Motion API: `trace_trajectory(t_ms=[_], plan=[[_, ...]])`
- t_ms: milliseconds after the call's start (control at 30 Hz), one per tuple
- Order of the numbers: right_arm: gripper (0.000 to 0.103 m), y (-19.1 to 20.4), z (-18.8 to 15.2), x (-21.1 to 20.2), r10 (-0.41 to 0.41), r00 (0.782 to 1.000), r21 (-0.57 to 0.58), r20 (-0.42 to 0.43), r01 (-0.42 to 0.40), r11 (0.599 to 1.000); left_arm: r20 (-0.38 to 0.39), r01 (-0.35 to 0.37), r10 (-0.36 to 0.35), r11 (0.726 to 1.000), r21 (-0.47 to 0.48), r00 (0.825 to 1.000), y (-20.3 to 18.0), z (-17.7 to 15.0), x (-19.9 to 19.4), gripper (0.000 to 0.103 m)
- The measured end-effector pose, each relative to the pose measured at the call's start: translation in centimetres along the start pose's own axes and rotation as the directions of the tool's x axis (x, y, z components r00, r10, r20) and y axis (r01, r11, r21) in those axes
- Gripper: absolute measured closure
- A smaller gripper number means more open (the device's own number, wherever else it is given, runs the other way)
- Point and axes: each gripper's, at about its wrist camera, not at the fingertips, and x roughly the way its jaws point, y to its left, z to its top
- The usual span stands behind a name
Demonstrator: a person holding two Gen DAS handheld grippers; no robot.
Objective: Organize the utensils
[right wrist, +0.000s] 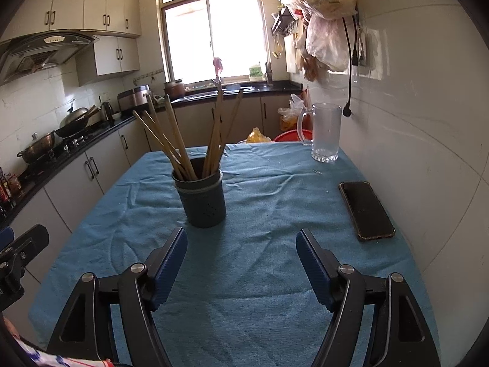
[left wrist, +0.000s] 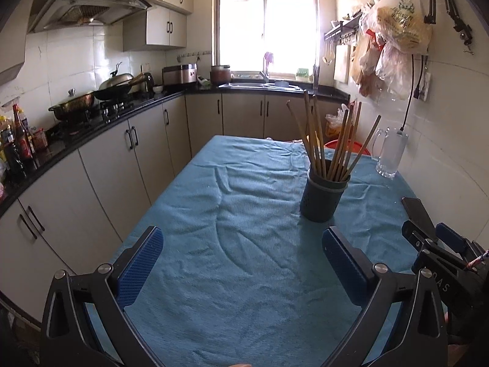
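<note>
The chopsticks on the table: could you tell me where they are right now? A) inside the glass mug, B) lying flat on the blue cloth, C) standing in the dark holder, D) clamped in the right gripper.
C: the chopsticks stand fanned out in the dark holder on the blue cloth, while the glass mug holds none and the right gripper is open with nothing in it.

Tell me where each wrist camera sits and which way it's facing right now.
Left wrist: behind the open left tongs, facing down the blue cloth; the right tongs show at its right edge.
Right wrist: behind the open right tongs, same heading; phone to its right.
Shared: chopstick holder, glass mug, window.
</note>
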Motion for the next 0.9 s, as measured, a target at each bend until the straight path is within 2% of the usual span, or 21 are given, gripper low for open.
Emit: trace_trajectory(t_ms=[300, 900], plan=[[0.025, 0.5, -0.5, 0.9, -0.013, 1.0, -0.018, -0.022, 0.012, 1.0, -0.055, 0.006, -0.007, 1.0, -0.013, 0.998, 0.1, -0.2, 1.7, 0.0], [0.023, 1.8, -1.0, 1.6, -0.041, 0.999, -0.07, -0.03, 0.038, 0.997, -0.082, 0.015, -0.016, 1.0, -0.019, 0.997, 0.7, -0.8, 3.0, 0.0]])
